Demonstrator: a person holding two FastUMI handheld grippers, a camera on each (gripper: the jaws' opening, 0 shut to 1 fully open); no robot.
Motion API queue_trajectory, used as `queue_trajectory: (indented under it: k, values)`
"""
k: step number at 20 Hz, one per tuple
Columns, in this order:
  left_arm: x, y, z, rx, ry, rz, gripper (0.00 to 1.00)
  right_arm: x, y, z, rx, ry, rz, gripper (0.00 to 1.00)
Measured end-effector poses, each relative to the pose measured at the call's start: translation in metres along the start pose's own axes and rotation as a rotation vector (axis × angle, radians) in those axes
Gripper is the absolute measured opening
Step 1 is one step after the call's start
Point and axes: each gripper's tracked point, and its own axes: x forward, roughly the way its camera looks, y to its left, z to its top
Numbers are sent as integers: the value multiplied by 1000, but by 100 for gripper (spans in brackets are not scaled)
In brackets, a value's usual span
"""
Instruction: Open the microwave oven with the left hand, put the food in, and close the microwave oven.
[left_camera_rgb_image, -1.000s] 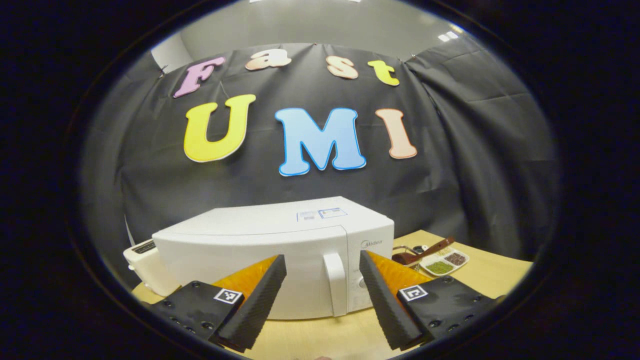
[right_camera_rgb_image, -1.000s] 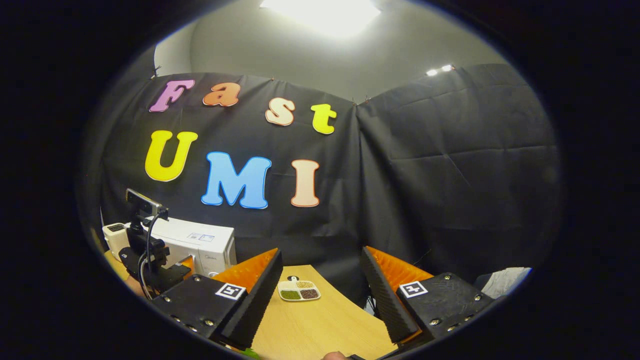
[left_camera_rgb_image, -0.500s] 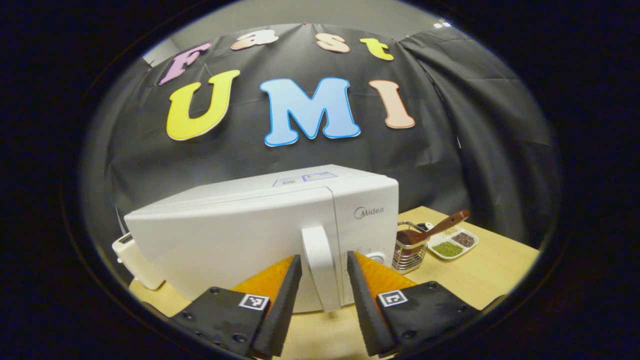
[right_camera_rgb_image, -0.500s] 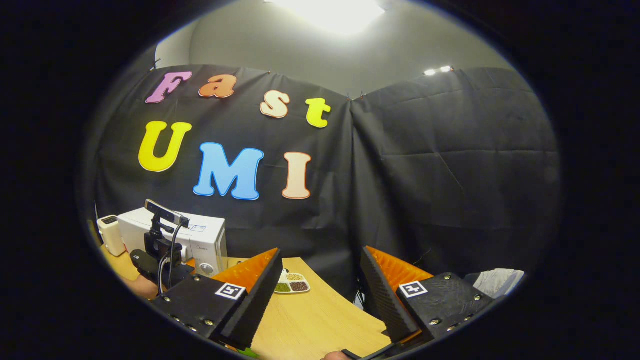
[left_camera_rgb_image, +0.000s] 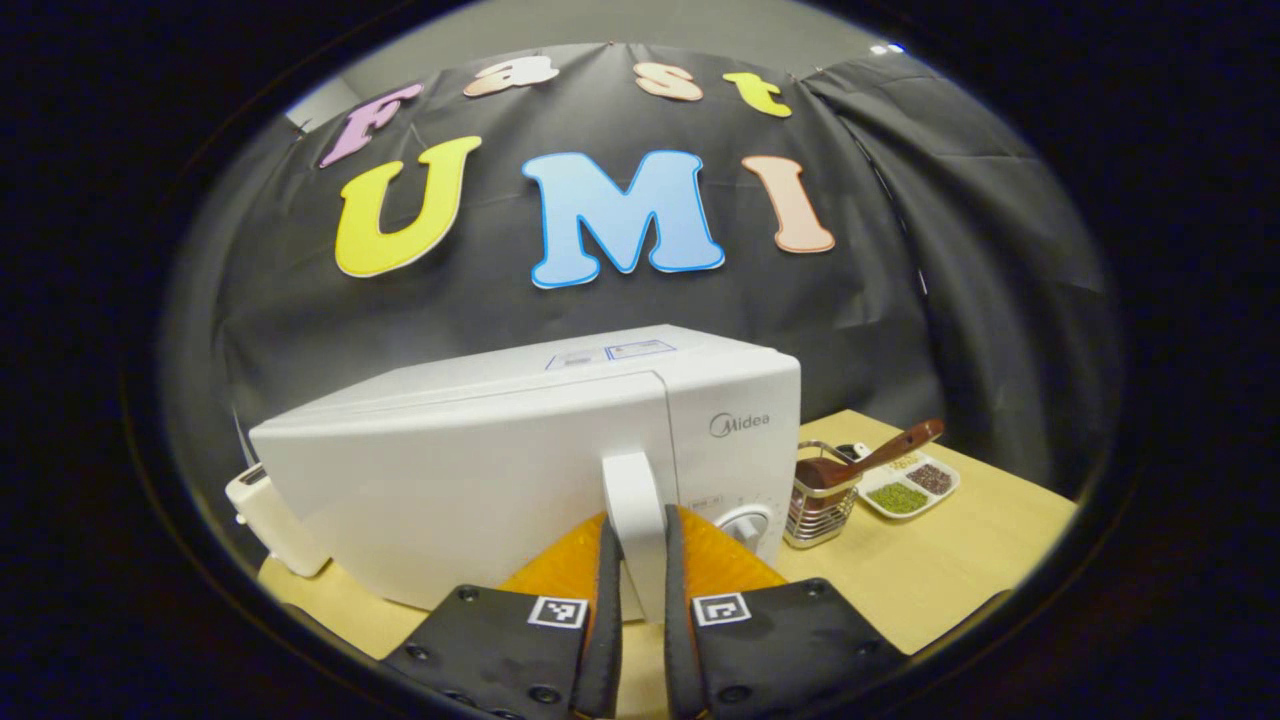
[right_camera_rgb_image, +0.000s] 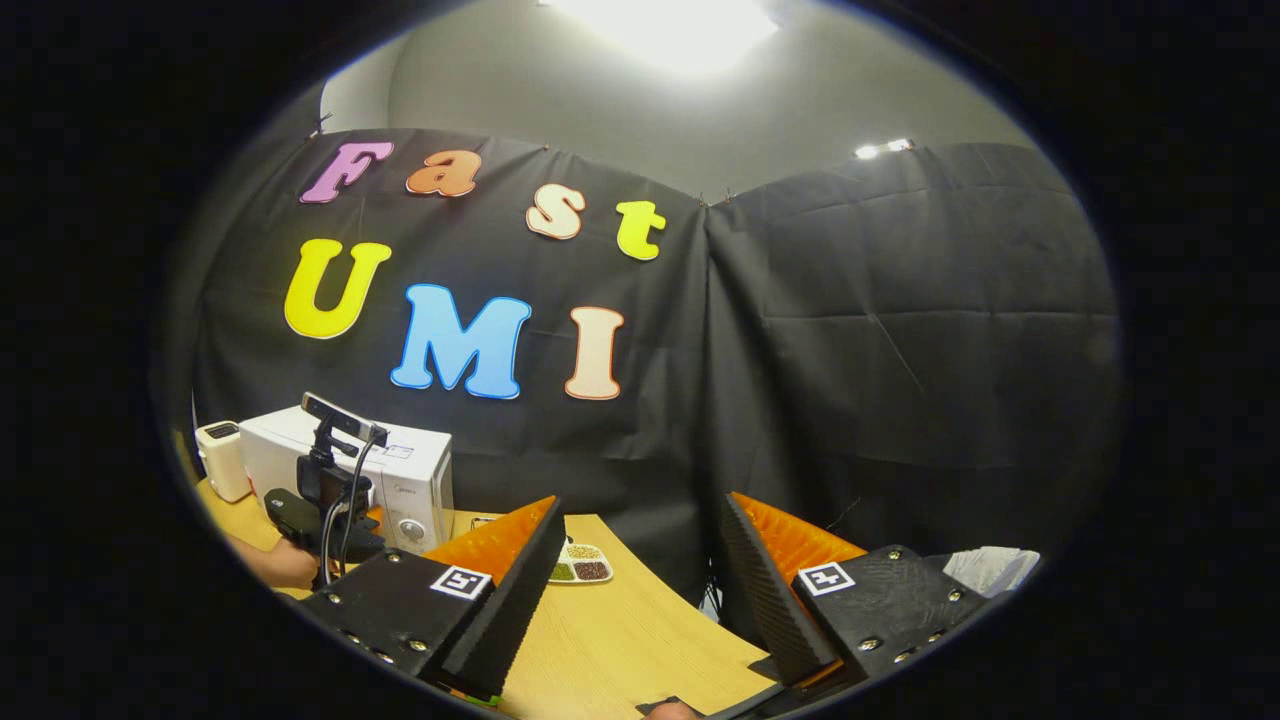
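Microwave oven (left_camera_rgb_image: 520, 480) handle (left_camera_rgb_image: 634, 525) now sits pinched between the left gripper (left_camera_rgb_image: 636, 610) jaws, spread a moment ago; door pull comes next.

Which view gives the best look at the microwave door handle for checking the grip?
The left gripper view: the door handle stands close and centred, with the left gripper jaws closed on either side of it. In the right gripper view the microwave is small, far off and partly blocked.
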Motion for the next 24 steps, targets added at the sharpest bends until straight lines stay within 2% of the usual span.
queue_trajectory:
  k: [3, 5, 7, 13, 18, 24]
  values:
    - [1, 0, 3, -32, 19, -4, 16, -4, -3, 3, -3, -11, 9, 96]
    - [-16, 0, -11, -69, 57, 15, 16, -5, -4, 6, -6, -22, 17, 96]
    - [-42, 3, -7, -46, -18, 30, 17, -6, -7, 7, 3, -32, 29, 96]
    - [-94, 12, -22, -42, 10, 16, 16, -6, 9, 8, 60, -53, 144, 95]
    - [-141, 30, -36, -50, 27, 80, 17, -11, 18, 3, 65, -63, 270, 95]
    - [-197, 63, -54, -66, 65, 217, 17, -21, 15, -9, 111, -42, 392, 96]
